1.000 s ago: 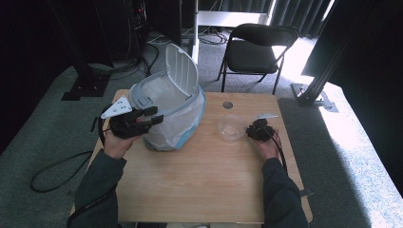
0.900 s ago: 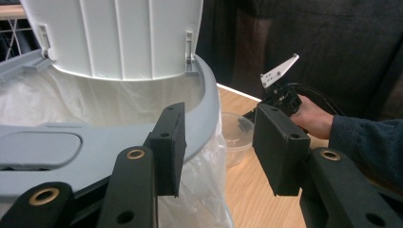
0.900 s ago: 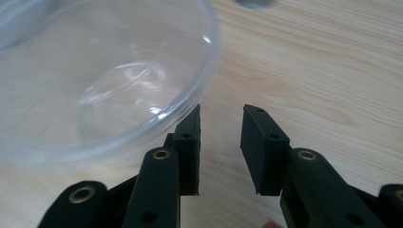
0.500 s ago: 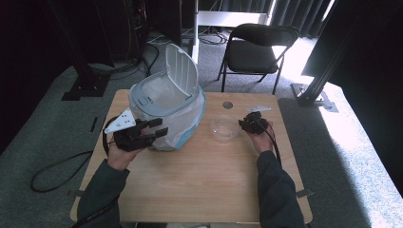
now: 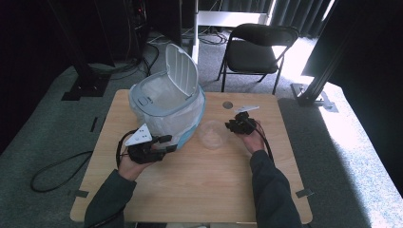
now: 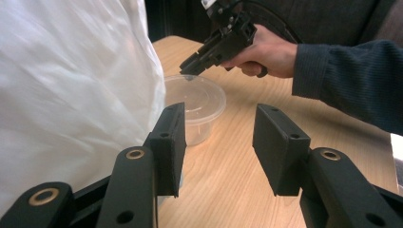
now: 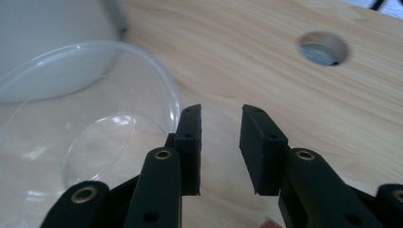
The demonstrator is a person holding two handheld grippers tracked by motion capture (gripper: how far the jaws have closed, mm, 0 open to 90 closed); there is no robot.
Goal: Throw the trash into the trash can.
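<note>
Clear round plastic tub [image 5: 212, 134] on woodgrain table [image 5: 199, 185]; left gripper [image 6: 219, 142] wide, right gripper [image 7: 219, 142] narrowly parted, empty.

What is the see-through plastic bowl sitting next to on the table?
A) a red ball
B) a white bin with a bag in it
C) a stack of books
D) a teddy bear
B: the clear bowl sits on the table right beside the white bin lined with a plastic bag, with the right gripper at its other side.
</note>
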